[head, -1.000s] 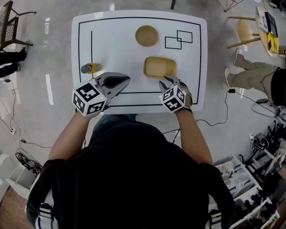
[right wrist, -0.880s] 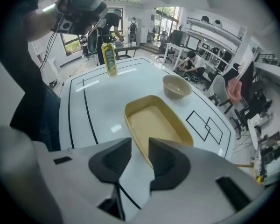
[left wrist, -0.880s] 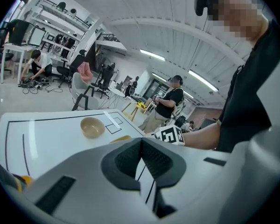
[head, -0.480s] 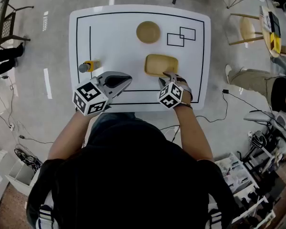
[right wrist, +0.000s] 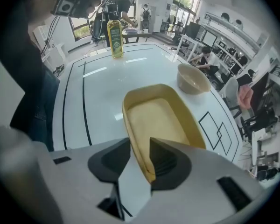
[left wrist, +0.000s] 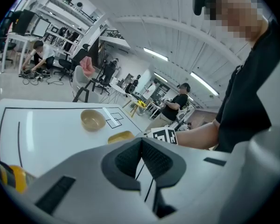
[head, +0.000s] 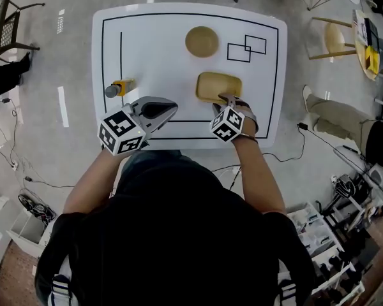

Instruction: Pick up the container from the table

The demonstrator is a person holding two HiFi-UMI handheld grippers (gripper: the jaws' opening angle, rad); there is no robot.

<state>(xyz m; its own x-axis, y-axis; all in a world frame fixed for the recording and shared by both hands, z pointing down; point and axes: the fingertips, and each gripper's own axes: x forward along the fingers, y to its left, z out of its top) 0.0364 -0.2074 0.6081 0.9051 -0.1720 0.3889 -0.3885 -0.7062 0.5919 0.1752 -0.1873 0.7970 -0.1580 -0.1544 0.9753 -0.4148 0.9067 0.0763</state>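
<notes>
The yellow rectangular container (head: 218, 85) lies on the white table (head: 159, 62), right of the middle. My right gripper (head: 227, 101) points steeply down at its near edge. In the right gripper view the container's (right wrist: 156, 120) near rim stands between the jaws of the right gripper (right wrist: 140, 148), which are opening; a gap shows at the left pad. My left gripper (head: 169, 109) hovers over the table's front left, shut on nothing, its pads meeting in the left gripper view (left wrist: 141, 143).
A round tan bowl (head: 202, 41) sits behind the container, with two black outlined squares (head: 246, 48) to its right. A yellow bottle (head: 120, 88) lies at the table's left side. Black lines frame the table top. Chairs and people are around the room.
My right gripper has sunk and moved forward, so that its jaws now straddle the container's near rim. The left gripper has stayed where it was.
</notes>
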